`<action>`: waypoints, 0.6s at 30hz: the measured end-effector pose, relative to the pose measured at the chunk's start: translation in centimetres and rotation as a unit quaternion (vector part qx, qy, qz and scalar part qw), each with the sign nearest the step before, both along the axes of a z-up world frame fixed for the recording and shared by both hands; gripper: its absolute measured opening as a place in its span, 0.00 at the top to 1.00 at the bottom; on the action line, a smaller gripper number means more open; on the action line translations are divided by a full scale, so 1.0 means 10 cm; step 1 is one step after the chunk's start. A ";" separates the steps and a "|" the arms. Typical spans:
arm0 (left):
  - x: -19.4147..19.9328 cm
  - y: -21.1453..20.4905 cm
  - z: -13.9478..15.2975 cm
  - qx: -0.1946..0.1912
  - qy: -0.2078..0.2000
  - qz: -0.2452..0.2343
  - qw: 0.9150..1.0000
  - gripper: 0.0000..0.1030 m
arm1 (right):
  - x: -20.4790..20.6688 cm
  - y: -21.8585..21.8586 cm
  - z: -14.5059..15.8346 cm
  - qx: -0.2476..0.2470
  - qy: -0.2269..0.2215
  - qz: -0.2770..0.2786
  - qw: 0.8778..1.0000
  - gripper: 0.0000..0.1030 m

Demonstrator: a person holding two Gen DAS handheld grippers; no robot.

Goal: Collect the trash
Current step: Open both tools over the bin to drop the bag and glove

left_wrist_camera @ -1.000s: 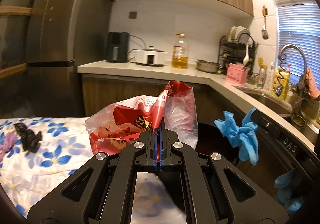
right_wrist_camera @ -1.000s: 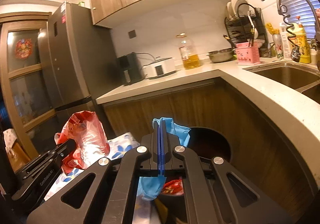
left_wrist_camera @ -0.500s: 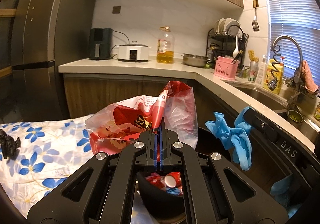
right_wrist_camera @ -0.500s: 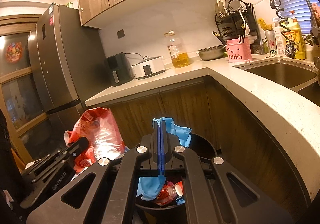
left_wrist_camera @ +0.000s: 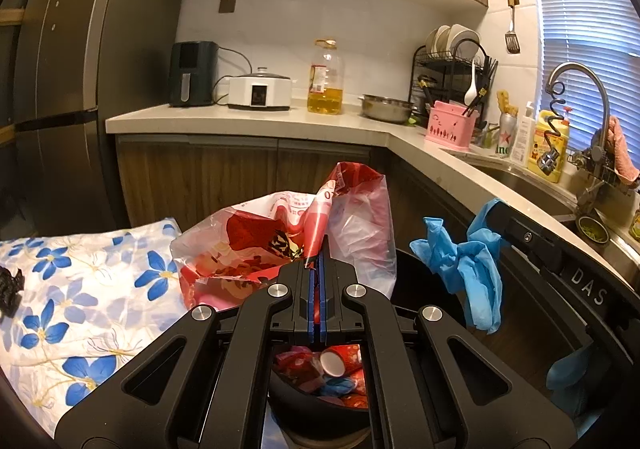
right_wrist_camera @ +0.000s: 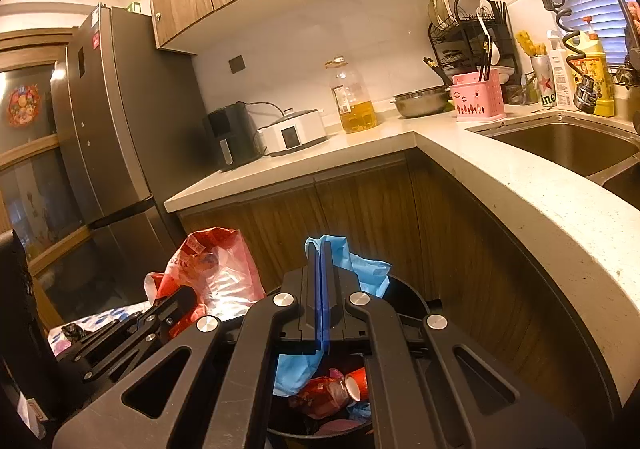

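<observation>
The left gripper (left_wrist_camera: 318, 281) is squeezed tight, with no gap between its blue pads. It pinches a red and clear bag (left_wrist_camera: 280, 245) by a fold near the top. The bag puffs up in front of the gripper, above the near left edge of the bin (left_wrist_camera: 432, 289). In the right view the bag (right_wrist_camera: 216, 277) shows to the left, with the left gripper (right_wrist_camera: 176, 299) under it.

The right gripper (right_wrist_camera: 322, 289) is squeezed tight too. It holds a blue glove (right_wrist_camera: 364, 269). Part of the glove sticks up past the tips, and part hangs down under the gripper, over the bin (right_wrist_camera: 412, 301). In the left view the glove (left_wrist_camera: 464, 265) dangles from the right gripper (left_wrist_camera: 500, 217), above the right side of the bin.

The bin is black and round and sits low, close to the wood cupboards. Inside it lie red wrappers, a red cup (right_wrist_camera: 356, 385) on its side and some blue stuff, maybe another glove, but it is too hidden to tell.

A cloth (left_wrist_camera: 72, 297) with blue flowers lies to the left of the bin. A small black thing (left_wrist_camera: 10, 289) sits on it at the far left edge. Behind, the counter (left_wrist_camera: 256, 123) holds an oil bottle (left_wrist_camera: 326, 79) and a white cooker (left_wrist_camera: 260, 89).
</observation>
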State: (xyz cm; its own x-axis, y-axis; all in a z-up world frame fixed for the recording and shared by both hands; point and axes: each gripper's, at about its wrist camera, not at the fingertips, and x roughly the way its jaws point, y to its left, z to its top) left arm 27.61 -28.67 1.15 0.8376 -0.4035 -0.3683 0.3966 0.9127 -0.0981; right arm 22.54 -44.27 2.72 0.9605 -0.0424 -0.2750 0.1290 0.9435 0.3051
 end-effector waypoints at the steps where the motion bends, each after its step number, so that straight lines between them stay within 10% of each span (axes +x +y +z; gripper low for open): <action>1: 0.01 -0.01 0.00 0.000 0.001 0.000 1.000 1.00 | 0.01 0.00 0.00 0.000 0.000 0.001 1.000 0.99; 9: 0.10 -0.05 -0.04 0.004 0.010 -0.004 1.000 0.98 | 0.08 0.01 -0.02 -0.003 0.007 0.004 1.000 0.98; 11: 0.12 -0.05 -0.07 0.000 0.015 -0.008 1.000 0.95 | 0.10 -0.01 -0.03 0.002 0.012 0.003 1.000 0.84; 15: 0.14 -0.02 -0.12 0.003 0.020 -0.005 1.000 0.46 | 0.05 -0.05 -0.06 0.005 0.013 -0.010 1.000 0.66; 18: 0.14 0.05 -0.16 -0.002 0.029 0.004 1.000 0.32 | 0.01 -0.08 -0.09 0.010 0.018 -0.018 1.000 0.58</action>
State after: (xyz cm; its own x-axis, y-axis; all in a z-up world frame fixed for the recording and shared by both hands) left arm 29.01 -28.18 -0.45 0.8186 -0.3977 -0.4144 0.3822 0.9157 -0.1240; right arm 22.64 -45.07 1.82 0.9479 -0.0709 -0.3107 0.1740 0.9319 0.3183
